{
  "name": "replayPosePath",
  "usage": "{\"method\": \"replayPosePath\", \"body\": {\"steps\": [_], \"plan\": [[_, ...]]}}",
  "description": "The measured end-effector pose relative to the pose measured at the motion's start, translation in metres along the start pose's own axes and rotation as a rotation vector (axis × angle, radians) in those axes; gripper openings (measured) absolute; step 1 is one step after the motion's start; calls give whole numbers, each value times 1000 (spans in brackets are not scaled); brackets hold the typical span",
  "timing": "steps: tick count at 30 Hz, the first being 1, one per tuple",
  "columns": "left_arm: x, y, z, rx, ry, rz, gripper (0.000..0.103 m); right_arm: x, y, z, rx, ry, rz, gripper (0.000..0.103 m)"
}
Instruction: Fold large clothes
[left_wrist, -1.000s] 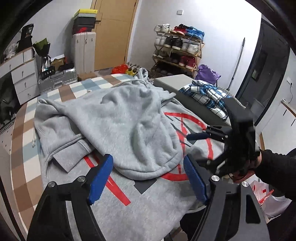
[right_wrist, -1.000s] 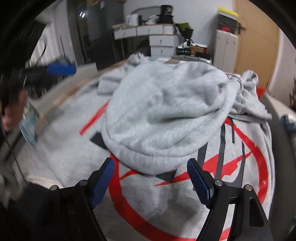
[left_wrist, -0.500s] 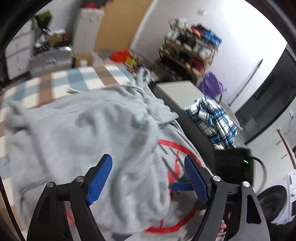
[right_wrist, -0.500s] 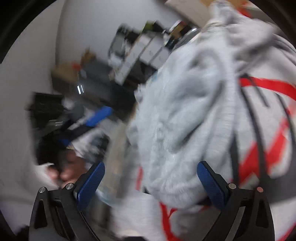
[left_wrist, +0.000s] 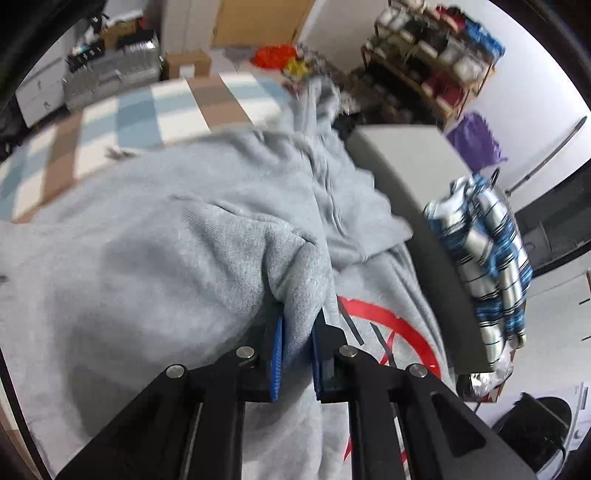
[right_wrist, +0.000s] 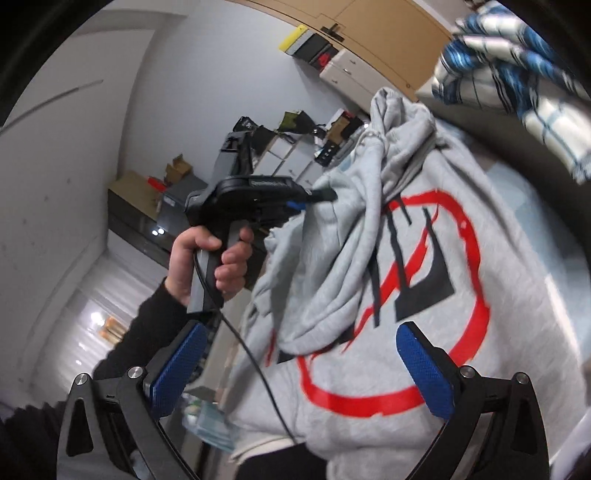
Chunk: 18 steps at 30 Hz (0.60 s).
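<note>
A large grey hoodie (left_wrist: 155, 236) with a red and black circular print (right_wrist: 424, 280) lies on the bed. My left gripper (left_wrist: 297, 343) is shut on a bunched fold of the grey hoodie fabric and lifts it. In the right wrist view the left gripper (right_wrist: 317, 197) shows, held in a hand, pinching the hoodie's folded part. My right gripper (right_wrist: 303, 373) is open and empty, tilted, with the printed front of the hoodie between and beyond its blue pads (right_wrist: 424, 373).
A checked bedsheet (left_wrist: 122, 122) covers the bed. A blue plaid shirt (left_wrist: 487, 258) lies on a grey ledge (left_wrist: 413, 170) beside the bed. A shoe rack (left_wrist: 436, 48), drawers (left_wrist: 40, 92) and boxes stand behind.
My left gripper moved onto the hoodie's folded part and shut on it, lifting the fabric. My right gripper swung away and tilted, staying open.
</note>
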<state>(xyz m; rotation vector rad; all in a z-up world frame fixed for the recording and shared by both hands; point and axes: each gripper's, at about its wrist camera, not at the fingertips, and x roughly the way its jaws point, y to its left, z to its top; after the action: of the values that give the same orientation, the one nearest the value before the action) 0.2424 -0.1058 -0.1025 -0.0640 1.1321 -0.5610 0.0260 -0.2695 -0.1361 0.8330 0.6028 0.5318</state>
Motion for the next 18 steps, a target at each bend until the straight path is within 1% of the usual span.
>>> {"method": "replayPosePath", "body": {"steps": [1, 2, 4, 6, 7, 8, 9, 10, 12, 14, 16, 17, 18], "plan": [[-12, -1, -2, 3, -22, -5, 8, -1, -3, 0, 17, 1, 17, 103], [-34, 0, -7, 3, -67, -11, 8, 1, -3, -1, 35, 6, 34, 103], [-69, 0, -19, 1, -130, -39, 8, 6, -1, 1, 22, 8, 38, 103], [-108, 8, -48, -8, -193, -64, 8, 11, 8, 1, -3, 15, 43, 103], [-115, 14, -53, -20, -209, -75, 8, 11, 12, 0, -14, 19, 50, 103], [-125, 23, -73, -33, -226, -88, 8, 12, 15, -1, -22, 23, 56, 103], [-126, 30, -93, -35, -221, -92, 8, 16, 21, -2, -35, 29, 65, 103], [-119, 31, -100, -37, -208, -93, 8, 17, 24, -4, -45, 33, 66, 103], [-97, 46, -136, -50, -151, -88, 8, 26, 30, -8, -61, 43, 62, 103], [-76, 55, -155, -47, -96, -75, 8, 37, 33, -11, -64, 60, 50, 103], [-54, 58, -164, -47, -40, -104, 8, 46, 34, -14, -54, 74, 41, 103], [-46, 54, -167, -29, -13, -97, 8, 50, 35, -15, -49, 78, 33, 103], [-42, 51, -169, 2, -9, -77, 8, 53, 37, -16, -48, 81, 25, 103]]}}
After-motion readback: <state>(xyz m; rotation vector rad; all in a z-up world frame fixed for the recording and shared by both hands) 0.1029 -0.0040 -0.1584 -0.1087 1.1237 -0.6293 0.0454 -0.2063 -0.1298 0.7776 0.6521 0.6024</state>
